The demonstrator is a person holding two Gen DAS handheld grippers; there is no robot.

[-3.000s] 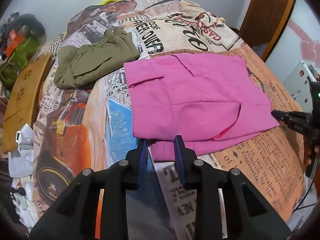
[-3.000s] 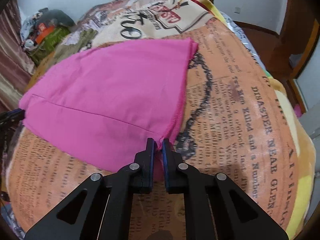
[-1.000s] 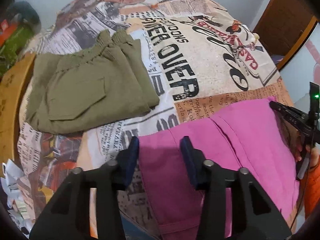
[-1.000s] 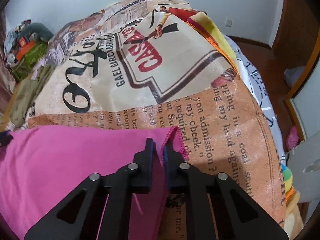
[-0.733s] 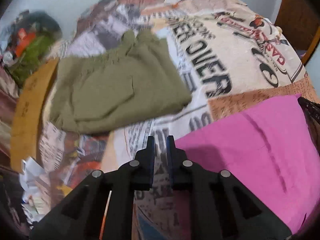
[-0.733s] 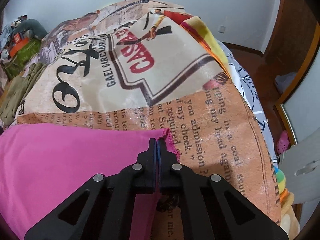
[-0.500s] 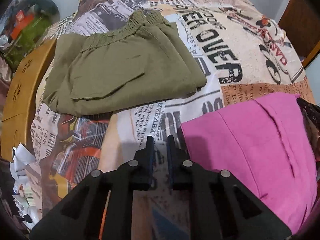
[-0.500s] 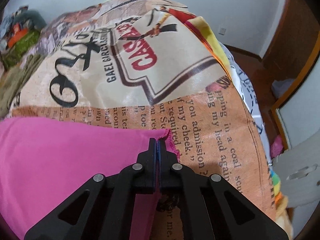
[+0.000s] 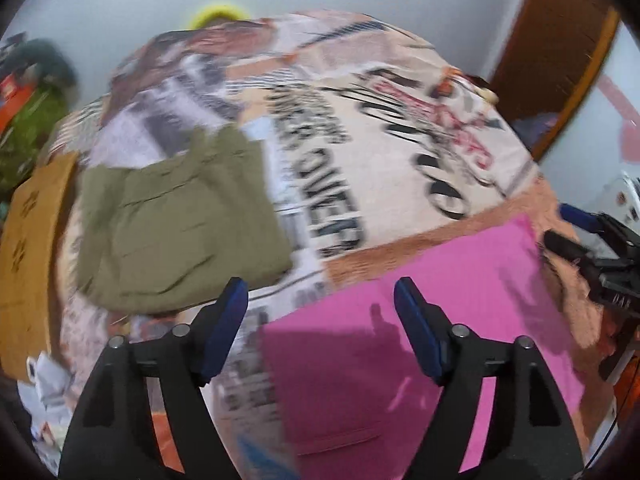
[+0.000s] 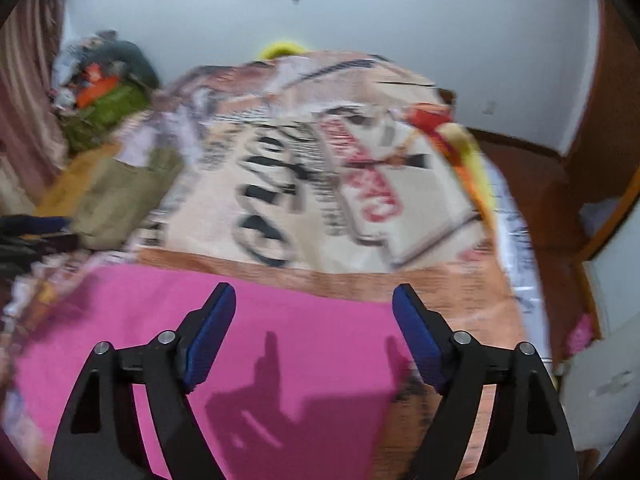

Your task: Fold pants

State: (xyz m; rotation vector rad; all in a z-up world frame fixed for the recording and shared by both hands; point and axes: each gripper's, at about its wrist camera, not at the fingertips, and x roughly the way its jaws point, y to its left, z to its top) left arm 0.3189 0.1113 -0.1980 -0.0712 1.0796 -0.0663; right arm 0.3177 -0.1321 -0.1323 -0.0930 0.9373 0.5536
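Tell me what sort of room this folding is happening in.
Most likely a bedroom: the pink pants and folded olive pants lie on a bed under a newspaper-print blanket, with a wooden door beside it.

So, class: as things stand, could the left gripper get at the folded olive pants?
Probably yes. The left gripper hangs above the bedspread with its jaws opening and nothing between them, and the olive pants lie uncovered just ahead to its left, apart from the pink pants.
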